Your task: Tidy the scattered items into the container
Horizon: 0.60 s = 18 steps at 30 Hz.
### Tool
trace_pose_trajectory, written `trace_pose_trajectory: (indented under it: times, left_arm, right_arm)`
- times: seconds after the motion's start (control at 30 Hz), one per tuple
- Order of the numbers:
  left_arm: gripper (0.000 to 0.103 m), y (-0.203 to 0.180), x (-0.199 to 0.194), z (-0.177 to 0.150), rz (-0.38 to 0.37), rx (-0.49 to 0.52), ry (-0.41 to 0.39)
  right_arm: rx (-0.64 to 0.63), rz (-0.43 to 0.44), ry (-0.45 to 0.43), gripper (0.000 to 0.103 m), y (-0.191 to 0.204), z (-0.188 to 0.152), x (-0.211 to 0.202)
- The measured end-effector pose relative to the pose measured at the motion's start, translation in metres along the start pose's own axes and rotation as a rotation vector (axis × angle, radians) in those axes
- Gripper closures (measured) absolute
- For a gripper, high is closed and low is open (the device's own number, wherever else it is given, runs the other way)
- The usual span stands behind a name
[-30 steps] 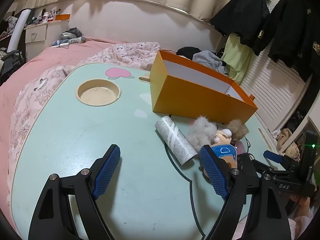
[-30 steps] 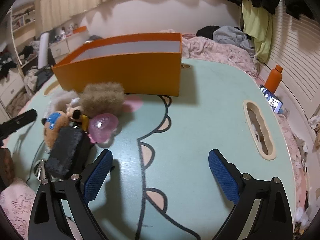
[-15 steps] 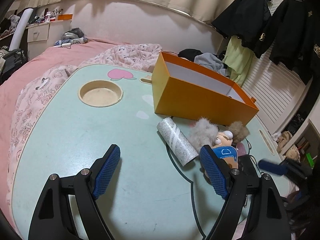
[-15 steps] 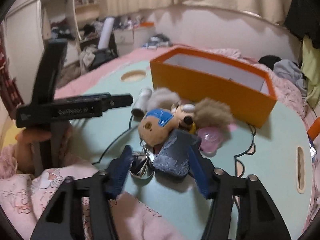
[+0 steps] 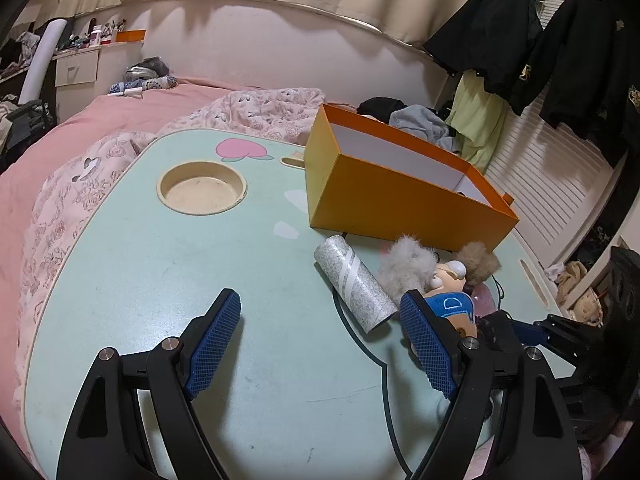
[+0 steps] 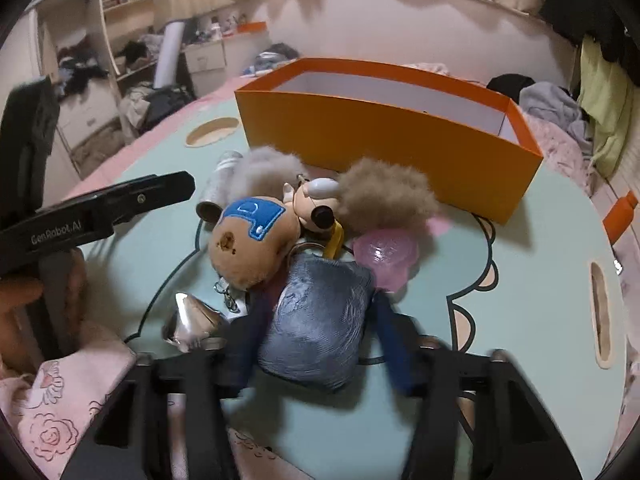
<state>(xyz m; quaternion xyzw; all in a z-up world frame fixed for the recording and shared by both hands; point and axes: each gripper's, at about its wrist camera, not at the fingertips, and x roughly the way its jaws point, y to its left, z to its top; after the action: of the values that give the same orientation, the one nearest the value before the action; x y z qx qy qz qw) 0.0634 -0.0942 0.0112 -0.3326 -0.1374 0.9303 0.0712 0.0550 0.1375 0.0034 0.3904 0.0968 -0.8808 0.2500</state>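
Note:
My right gripper (image 6: pixel 319 300) is closing, and its blurred blue pads sit against both sides of a dark blue-grey pouch (image 6: pixel 320 332) at the table's near edge. Just beyond the pouch lie a tan plush bear with a blue patch (image 6: pixel 252 236), a small doll-head charm, a brown pompom (image 6: pixel 384 196), a grey pompom (image 5: pixel 408 268), a pink translucent piece (image 6: pixel 384 252) and a crumpled silver item (image 6: pixel 192 320). A silver roll (image 5: pixel 354 284) lies left of the pile. The orange box (image 5: pixel 400 200) stands open behind it. My left gripper (image 5: pixel 319 298) hovers open over the table, holding nothing.
The mint-green table (image 5: pixel 160 280) has a round cup recess (image 5: pixel 202 188) at the back left and a slot (image 6: pixel 600 312) near its right edge. Pink bedding surrounds the table. Dark clothes hang at the right. An orange bottle (image 6: pixel 620 212) stands past the right edge.
My right gripper has swung left from bare table onto the pile, and its jaws have narrowed from wide open around the dark pouch. The left gripper has stayed still.

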Motion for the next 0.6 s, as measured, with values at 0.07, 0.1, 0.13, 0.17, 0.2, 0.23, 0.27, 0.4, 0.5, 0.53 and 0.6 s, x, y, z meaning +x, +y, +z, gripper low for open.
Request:
trace_pose_trajectory:
  times: [0.07,0.1,0.13,0.17,0.2,0.23,0.27,0.4,0.5,0.53,0.6]
  left_arm:
    - [0.021,-0.001,0.004,0.004,0.005,0.000,0.017]
    - [0.021,-0.001,0.006,0.008,0.000,-0.004,0.030]
    - [0.021,-0.001,0.008,0.011,-0.007,-0.009,0.038]
    - [0.021,-0.002,0.011,0.015,-0.011,-0.013,0.047]
    - [0.021,-0.004,0.015,0.019,-0.010,-0.011,0.058]
    - [0.021,-0.006,0.019,0.023,-0.006,-0.005,0.066]
    - [0.021,-0.009,0.023,0.026,0.006,0.005,0.068]
    - [0.037,-0.020,0.037,0.023,0.087,0.093,0.100]
    - [0.059,-0.028,0.036,0.015,0.138,0.189,0.106]
    - [0.072,-0.029,0.035,0.013,0.154,0.215,0.102]
    - [0.078,-0.028,0.035,0.012,0.160,0.237,0.100]
  right_arm:
    - [0.031,0.017,-0.014,0.065,-0.006,-0.003,-0.003]
    - [0.044,0.023,-0.020,0.065,-0.008,-0.004,-0.004]
    - [0.060,0.026,-0.026,0.065,-0.011,-0.006,-0.006]
    - [0.075,0.034,-0.030,0.065,-0.014,-0.007,-0.007]
    - [0.084,0.038,-0.032,0.065,-0.016,-0.008,-0.007]
    - [0.095,0.039,-0.035,0.065,-0.018,-0.008,-0.008]
    - [0.099,0.039,-0.036,0.065,-0.018,-0.009,-0.007]
    - [0.101,0.037,-0.042,0.065,-0.015,-0.009,-0.008]
    - [0.102,0.035,-0.042,0.065,-0.013,-0.008,-0.008]
    - [0.104,0.033,-0.044,0.065,-0.013,-0.009,-0.008]
    - [0.111,0.033,-0.048,0.065,-0.014,-0.009,-0.008]
